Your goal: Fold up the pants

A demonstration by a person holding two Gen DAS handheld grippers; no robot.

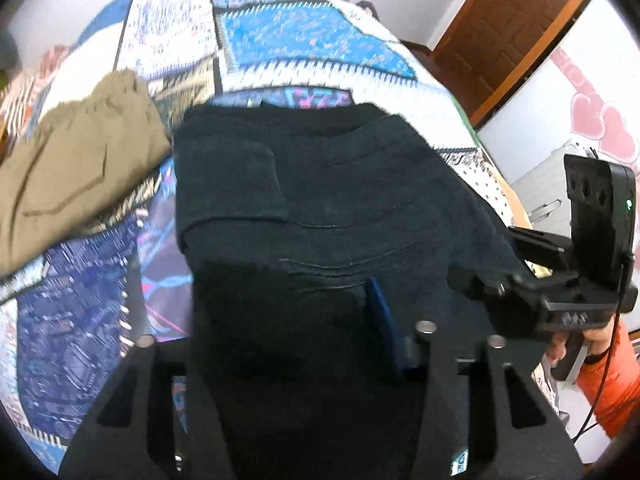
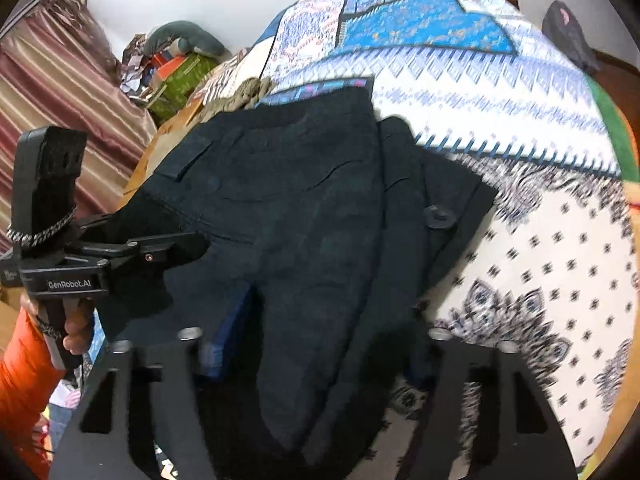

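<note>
On the patterned bedspread (image 1: 320, 32), dark pants (image 1: 328, 200) lifted by both grippers.
Left gripper (image 1: 280, 360) and right gripper (image 2: 316, 360) each clench the pants' cloth; tan pants (image 1: 80, 168) lie beside the dark pair.

pants (image 1: 320, 200) on bedspread (image 1: 312, 36), trousers (image 1: 72, 168) left

Dark pants (image 1: 320, 200) on patterned bedspread (image 1: 312, 36), khaki garment (image 1: 76, 160) beside
</note>
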